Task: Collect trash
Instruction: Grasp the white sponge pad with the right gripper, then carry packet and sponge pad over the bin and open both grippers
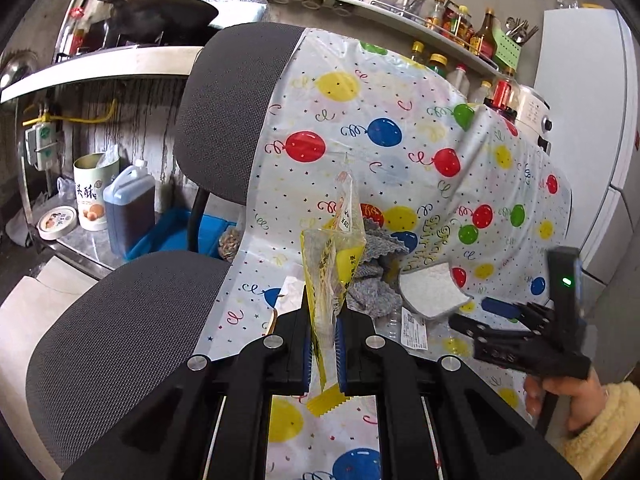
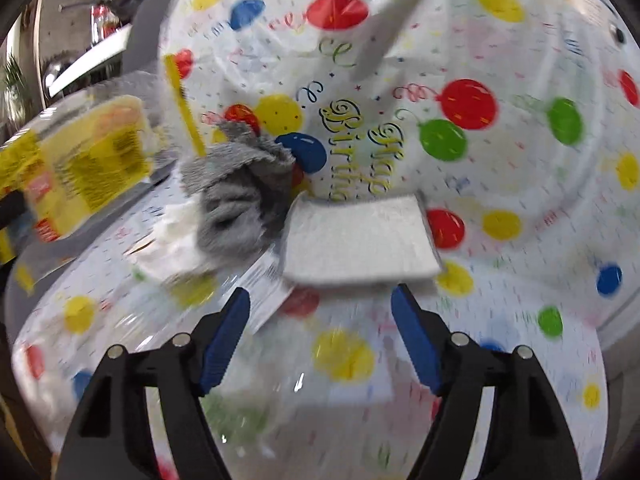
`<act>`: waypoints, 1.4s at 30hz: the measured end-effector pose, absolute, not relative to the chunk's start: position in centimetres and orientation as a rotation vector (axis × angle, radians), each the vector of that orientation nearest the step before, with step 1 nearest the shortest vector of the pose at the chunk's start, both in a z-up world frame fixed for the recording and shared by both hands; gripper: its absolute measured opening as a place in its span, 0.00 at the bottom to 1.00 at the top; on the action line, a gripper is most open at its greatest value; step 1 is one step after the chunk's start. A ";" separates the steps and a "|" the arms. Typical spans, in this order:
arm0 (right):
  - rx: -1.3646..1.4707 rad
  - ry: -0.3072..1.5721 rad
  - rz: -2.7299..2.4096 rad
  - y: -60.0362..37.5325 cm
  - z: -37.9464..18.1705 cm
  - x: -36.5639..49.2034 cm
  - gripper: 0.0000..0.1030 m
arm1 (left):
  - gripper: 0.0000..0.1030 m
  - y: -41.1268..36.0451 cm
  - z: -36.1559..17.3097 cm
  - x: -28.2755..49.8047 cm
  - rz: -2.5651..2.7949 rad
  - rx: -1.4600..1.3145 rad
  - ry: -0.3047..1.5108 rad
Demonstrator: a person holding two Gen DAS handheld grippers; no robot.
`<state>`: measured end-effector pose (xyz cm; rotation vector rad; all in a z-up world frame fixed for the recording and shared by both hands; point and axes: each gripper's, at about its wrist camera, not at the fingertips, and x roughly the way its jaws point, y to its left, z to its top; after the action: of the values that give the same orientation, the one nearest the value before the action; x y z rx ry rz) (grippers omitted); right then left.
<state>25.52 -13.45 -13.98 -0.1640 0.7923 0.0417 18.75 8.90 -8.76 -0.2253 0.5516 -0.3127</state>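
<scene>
My left gripper (image 1: 323, 312) is shut on a yellow and clear plastic wrapper (image 1: 334, 256) and holds it upright above the balloon-print tablecloth (image 1: 400, 92). The wrapper also shows blurred at the left of the right wrist view (image 2: 80, 168). My right gripper (image 2: 320, 304) is open and empty, just short of a white foam piece (image 2: 360, 236); it also shows in the left wrist view (image 1: 496, 312). A crumpled grey cloth (image 2: 240, 196) lies left of the foam, also visible in the left wrist view (image 1: 372, 284). White paper scraps (image 2: 176, 236) and a printed label (image 1: 414, 330) lie near it.
A black mesh office chair (image 1: 236, 108) stands at the table's left side. Behind it is a counter with a wok (image 1: 160, 16), a tin (image 1: 94, 192) and an oil jug (image 1: 128, 208). A shelf of bottles (image 1: 460, 20) and a white fridge (image 1: 588, 100) stand at the back right.
</scene>
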 end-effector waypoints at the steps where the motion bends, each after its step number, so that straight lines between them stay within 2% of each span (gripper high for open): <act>1: -0.165 0.813 0.036 -13.7 -14.3 26.8 0.70 | 0.09 8.9 -8.8 18.9 -0.315 -0.228 0.550; 5: -0.171 0.898 0.031 -14.5 -16.1 30.2 0.69 | 0.09 8.9 -9.2 19.7 -0.326 -0.232 0.548; 9: -0.224 0.942 0.039 -14.2 -17.7 31.4 0.62 | 0.10 8.5 -9.7 20.2 -0.330 -0.239 0.558; 13: -0.201 0.942 0.069 -13.7 -17.8 31.3 0.18 | 0.10 8.4 -10.2 20.4 -0.319 -0.240 0.573; 14: -0.207 0.932 0.068 -13.6 -17.6 31.1 0.10 | 0.10 8.3 -10.2 20.4 -0.312 -0.241 0.577; 15: -0.220 0.908 0.054 -13.4 -17.2 30.9 0.08 | 0.10 8.3 -10.2 20.4 -0.308 -0.238 0.576; 20: -0.216 0.748 0.051 -13.4 -12.9 27.7 0.08 | 0.09 8.4 -8.6 19.1 -0.303 -0.225 0.539; 29: -0.159 0.683 0.024 -17.6 -8.8 17.6 0.08 | 0.09 5.6 -4.8 13.5 -0.428 -0.258 0.472; 42: -0.038 0.687 -0.304 -29.3 -10.5 -1.8 0.08 | 0.09 -12.0 -6.3 5.0 -0.797 -0.126 0.569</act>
<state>-1.82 -29.28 -10.50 -0.0384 0.6866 -0.3038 5.01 -11.99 -6.30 -0.1264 0.5690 -0.7974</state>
